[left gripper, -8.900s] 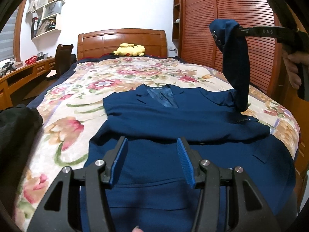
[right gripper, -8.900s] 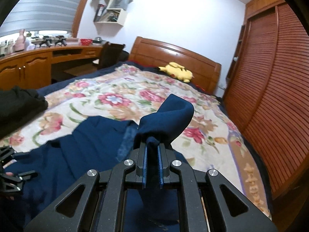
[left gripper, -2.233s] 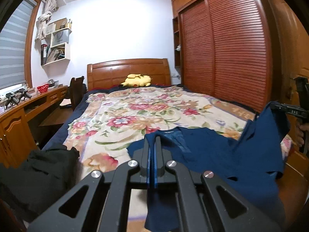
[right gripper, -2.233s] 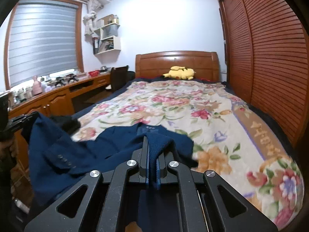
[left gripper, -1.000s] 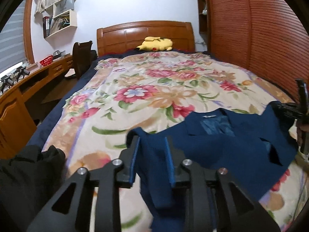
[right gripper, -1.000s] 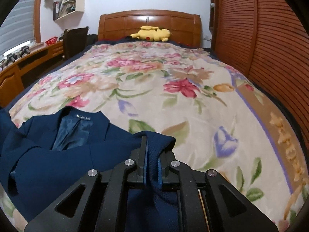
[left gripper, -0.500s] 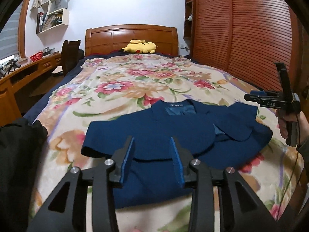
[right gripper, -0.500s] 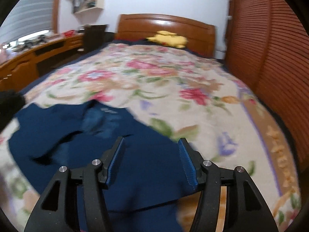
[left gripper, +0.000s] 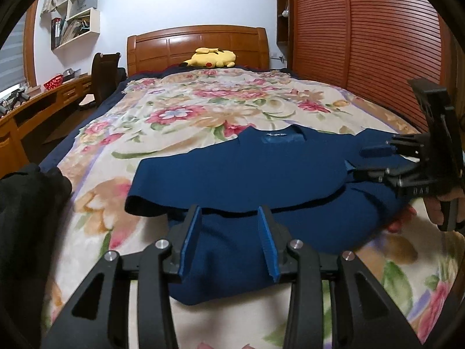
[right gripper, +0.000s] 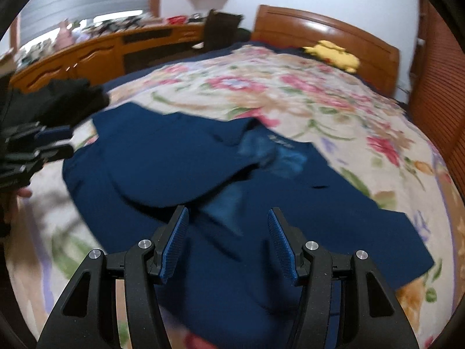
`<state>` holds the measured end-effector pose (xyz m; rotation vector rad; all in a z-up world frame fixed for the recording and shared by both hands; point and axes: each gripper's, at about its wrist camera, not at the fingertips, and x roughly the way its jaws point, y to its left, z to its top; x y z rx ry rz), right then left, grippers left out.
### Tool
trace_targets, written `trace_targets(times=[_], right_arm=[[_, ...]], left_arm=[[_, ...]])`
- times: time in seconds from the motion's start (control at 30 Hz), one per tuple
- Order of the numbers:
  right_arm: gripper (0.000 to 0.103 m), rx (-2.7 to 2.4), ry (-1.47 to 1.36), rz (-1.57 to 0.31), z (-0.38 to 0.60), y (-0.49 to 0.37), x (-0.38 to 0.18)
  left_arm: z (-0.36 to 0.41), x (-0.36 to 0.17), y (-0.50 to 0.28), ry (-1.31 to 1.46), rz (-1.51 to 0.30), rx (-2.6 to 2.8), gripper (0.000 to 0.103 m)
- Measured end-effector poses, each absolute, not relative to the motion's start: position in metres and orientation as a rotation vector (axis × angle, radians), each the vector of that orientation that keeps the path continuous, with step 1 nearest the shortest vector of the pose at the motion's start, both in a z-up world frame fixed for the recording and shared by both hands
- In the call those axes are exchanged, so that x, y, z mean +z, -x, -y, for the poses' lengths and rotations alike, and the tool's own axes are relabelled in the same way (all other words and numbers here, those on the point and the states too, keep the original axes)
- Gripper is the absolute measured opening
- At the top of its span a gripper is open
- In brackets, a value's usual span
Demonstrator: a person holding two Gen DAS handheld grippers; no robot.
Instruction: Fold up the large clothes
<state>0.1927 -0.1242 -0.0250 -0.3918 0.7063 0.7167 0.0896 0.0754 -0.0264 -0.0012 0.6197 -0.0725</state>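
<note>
Navy blue suit jacket [left gripper: 250,174] lies half-folded across the near end of my flowered bedspread [left gripper: 203,110], long axis running side to side. My left gripper [left gripper: 229,241] hangs over its near hem, my right gripper [right gripper: 226,238] at the far end; both parted, holding nothing.

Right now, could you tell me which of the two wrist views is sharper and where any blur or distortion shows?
Left wrist view: sharp on the blue jacket, with fisheye bending of the wardrobe doors. Right wrist view: motion-smeared across the jacket and floral bedspread; only the right hand-held gripper stays crisp.
</note>
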Motion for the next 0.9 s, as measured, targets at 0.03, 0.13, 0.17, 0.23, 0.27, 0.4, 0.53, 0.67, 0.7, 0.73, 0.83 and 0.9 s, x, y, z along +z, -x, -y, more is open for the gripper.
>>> trace_targets(times=[0.03, 0.13, 0.17, 0.23, 0.27, 0.4, 0.53, 0.67, 0.7, 0.73, 0.83, 0.9], right_arm=[[0.058, 0.730, 0.398, -0.710, 0.120, -0.191, -0.028], [0.058, 0.764, 0.395, -0.744, 0.111, -0.191, -0.038], [0.058, 0.762, 0.401, -0.754, 0.108, -0.193, -0.042], [0.058, 0.764, 0.413, -0.763, 0.103, -0.196, -0.048], [0.058, 0.761, 0.421, -0.765, 0.102, -0.198, -0.050], [0.046, 0.743, 0.474, -0.781, 0.092, -0.209, -0.056], [0.006, 0.724, 0.564, -0.746, 0.081, -0.213, -0.054], [0.003, 0.700, 0.543, -0.664, 0.077, -0.232, -0.026], [0.003, 0.692, 0.532, -0.647, 0.076, -0.239, -0.018], [0.003, 0.685, 0.524, -0.634, 0.074, -0.246, -0.012], [0.003, 0.640, 0.520, -0.602, 0.061, -0.274, -0.001], [0.003, 0.618, 0.514, -0.605, 0.054, -0.290, 0.002]], left_arm=[[-0.077, -0.028, -0.090, 0.005, -0.623, -0.075, 0.039], [-0.082, -0.032, -0.090, 0.015, -0.634, -0.079, 0.039], [-0.083, -0.033, -0.091, 0.017, -0.638, -0.079, 0.039], [-0.085, -0.035, -0.092, 0.018, -0.645, -0.078, 0.039], [-0.085, -0.036, -0.093, 0.019, -0.647, -0.077, 0.039], [-0.087, -0.038, -0.095, 0.024, -0.653, -0.074, 0.040], [-0.087, -0.038, -0.098, 0.032, -0.655, -0.074, 0.040], [-0.088, -0.036, -0.100, 0.048, -0.647, -0.079, 0.040], [-0.088, -0.036, -0.100, 0.049, -0.647, -0.080, 0.040], [-0.088, -0.037, -0.101, 0.050, -0.647, -0.080, 0.040], [-0.087, -0.037, -0.103, 0.052, -0.650, -0.084, 0.040], [-0.087, -0.037, -0.103, 0.052, -0.650, -0.083, 0.040]])
